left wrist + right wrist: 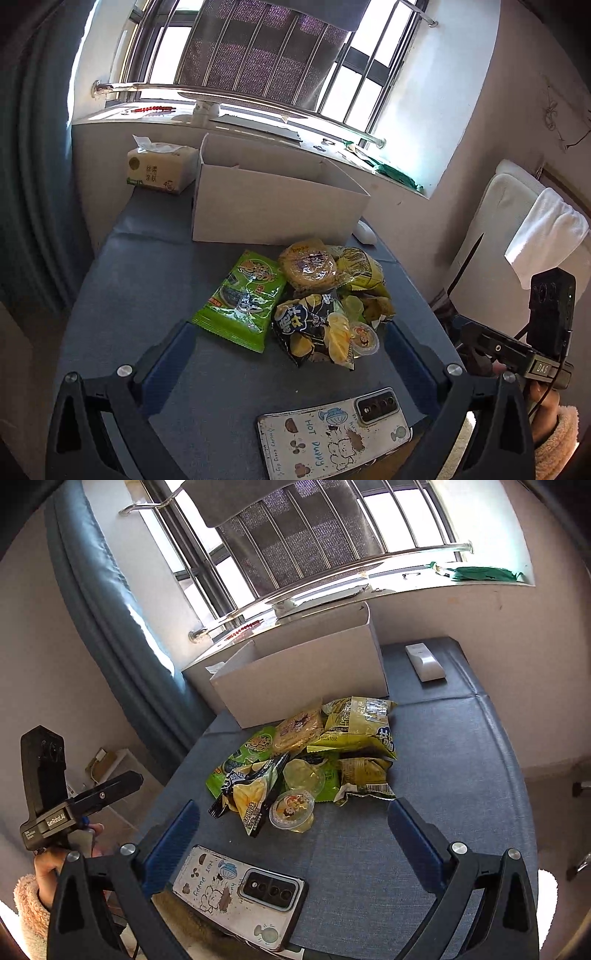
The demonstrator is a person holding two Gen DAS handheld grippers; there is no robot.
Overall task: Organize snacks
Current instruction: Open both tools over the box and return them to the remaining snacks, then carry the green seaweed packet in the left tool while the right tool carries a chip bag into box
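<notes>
A heap of snacks lies mid-table: a green seaweed packet [242, 299] [255, 747], a round cracker pack [308, 267] [299, 727], a black chips bag [314, 332] [251, 794], yellow-green bags [364, 269] [356, 725] and two jelly cups [364, 338] [291, 808]. Behind them stands an open white cardboard box [273, 203] [306, 675]. My left gripper [291, 350] hangs open just in front of the heap, holding nothing. My right gripper [295, 830] is open too, with the nearer jelly cup between its fingertips' line.
A phone [332, 435] [240, 893] in a cartoon case lies at the table's near edge. A tissue pack [160, 170] sits left of the box and a white remote [424, 662] right of it. The window sill runs behind. A hand in a fluffy sleeve [29, 897] holds the left gripper.
</notes>
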